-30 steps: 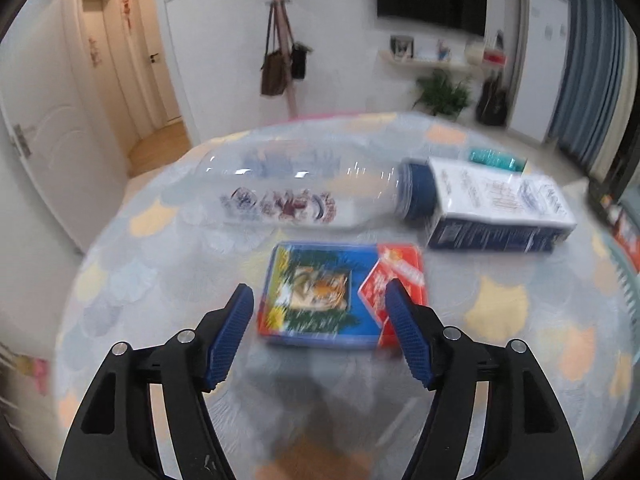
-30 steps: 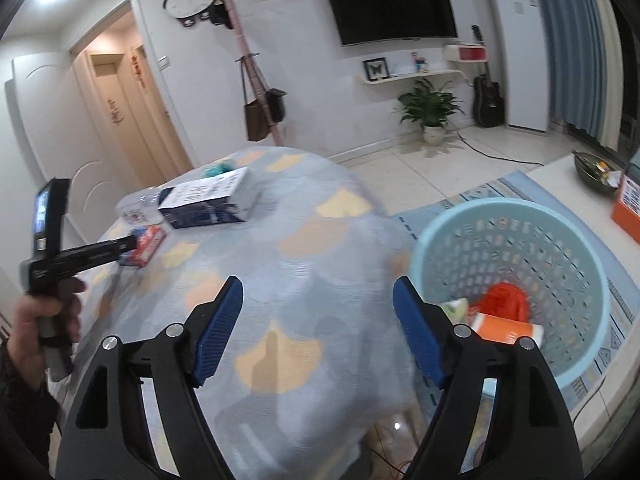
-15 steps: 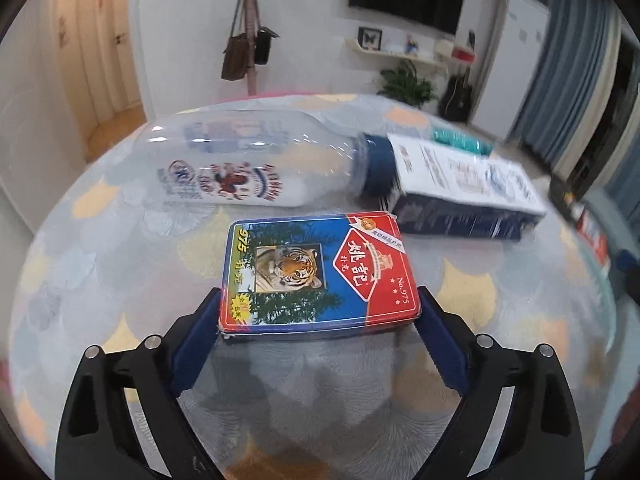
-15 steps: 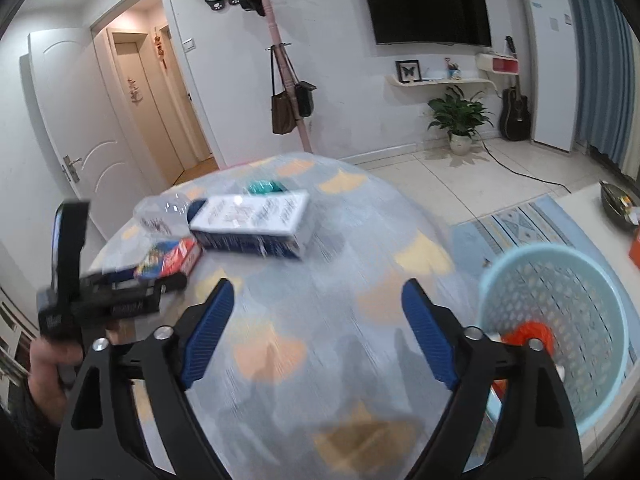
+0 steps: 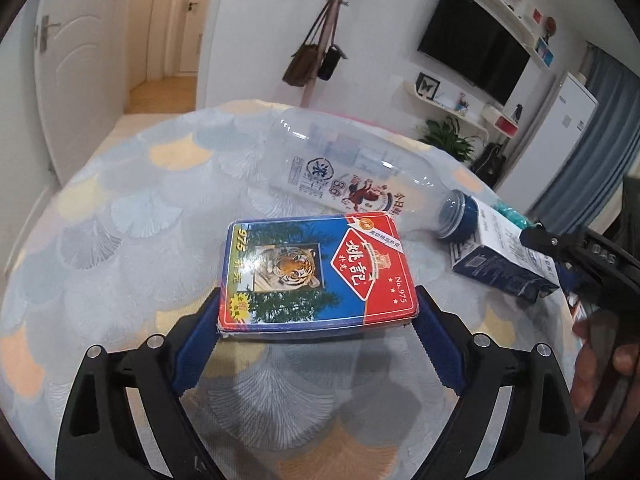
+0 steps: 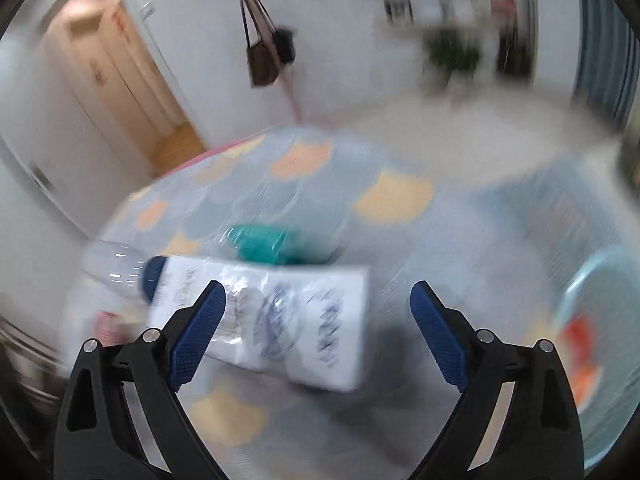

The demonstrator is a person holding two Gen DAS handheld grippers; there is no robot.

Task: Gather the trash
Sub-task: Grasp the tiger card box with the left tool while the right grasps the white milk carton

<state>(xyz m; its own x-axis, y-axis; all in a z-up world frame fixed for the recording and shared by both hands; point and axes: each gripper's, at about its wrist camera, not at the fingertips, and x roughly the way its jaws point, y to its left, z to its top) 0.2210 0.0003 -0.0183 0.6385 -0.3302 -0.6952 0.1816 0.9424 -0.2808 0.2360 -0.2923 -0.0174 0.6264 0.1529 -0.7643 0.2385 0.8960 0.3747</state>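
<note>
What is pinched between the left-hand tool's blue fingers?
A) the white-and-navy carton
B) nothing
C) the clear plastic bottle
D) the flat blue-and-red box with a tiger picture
D: the flat blue-and-red box with a tiger picture sits clamped between the left gripper's blue pads, raised off the tablecloth.

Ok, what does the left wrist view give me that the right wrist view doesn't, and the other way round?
Left wrist only: the left gripper shut on the playing card box, tiger face up, plus the right gripper's body at the frame edge.

Right wrist only: the right gripper open and empty over the table, a teal object behind the carton, and the light blue basket, heavily blurred.

Both: the clear bottle lying on its side, the white and blue carton, and the patterned tablecloth.
</note>
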